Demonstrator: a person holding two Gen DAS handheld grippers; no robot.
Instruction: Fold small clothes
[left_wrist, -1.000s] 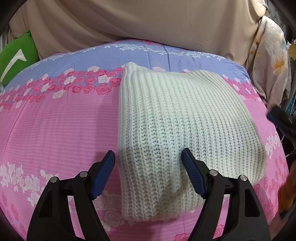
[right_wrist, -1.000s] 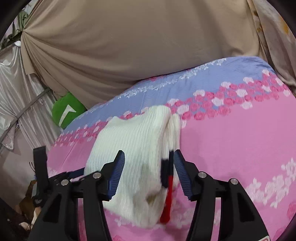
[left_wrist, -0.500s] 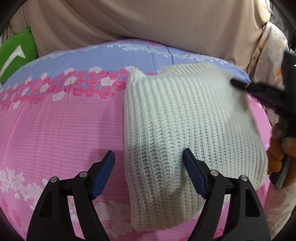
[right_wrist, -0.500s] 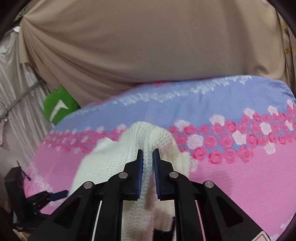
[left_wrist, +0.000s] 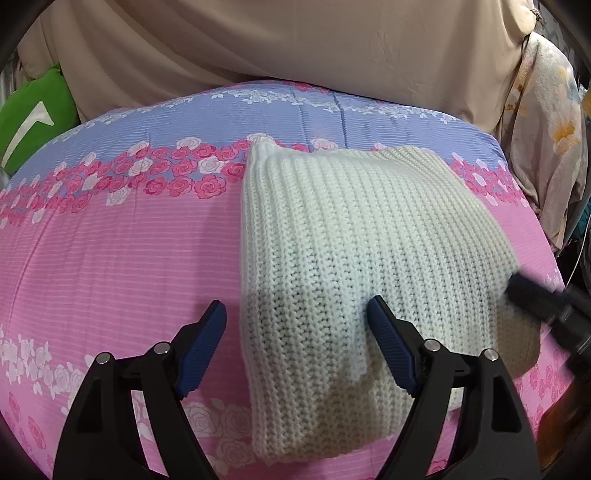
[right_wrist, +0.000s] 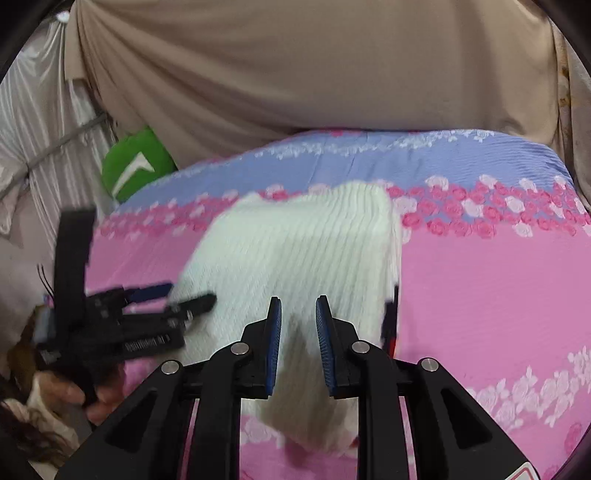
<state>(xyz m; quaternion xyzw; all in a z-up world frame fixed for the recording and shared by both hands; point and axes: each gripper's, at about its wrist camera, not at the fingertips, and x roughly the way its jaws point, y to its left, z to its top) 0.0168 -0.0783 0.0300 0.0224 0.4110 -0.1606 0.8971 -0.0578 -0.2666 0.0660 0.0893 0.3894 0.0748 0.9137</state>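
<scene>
A folded cream knit sweater (left_wrist: 354, 251) lies on the pink and blue floral bedspread (left_wrist: 110, 251). My left gripper (left_wrist: 295, 332) is open and empty, its jaws straddling the sweater's near left corner from just above. My right gripper (right_wrist: 297, 332) hovers over the sweater (right_wrist: 295, 251), jaws partly open with nothing between them. The right gripper's fingertip (left_wrist: 532, 295) shows at the sweater's right edge in the left wrist view. The left gripper (right_wrist: 177, 299) appears at left in the right wrist view. A dark blue and red trim (right_wrist: 389, 325) shows at the sweater's right side.
A beige curtain (left_wrist: 295, 48) hangs behind the bed. A green cushion (left_wrist: 29, 118) sits at the back left. Floral fabric (left_wrist: 546, 147) hangs at the right. Silvery sheeting (right_wrist: 33, 147) hangs left of the bed.
My right gripper was shut on the sweater's raised far edge; it has let go, opened partly and pulled back. The sweater now lies flat. My left gripper has stayed open over the near corner.
</scene>
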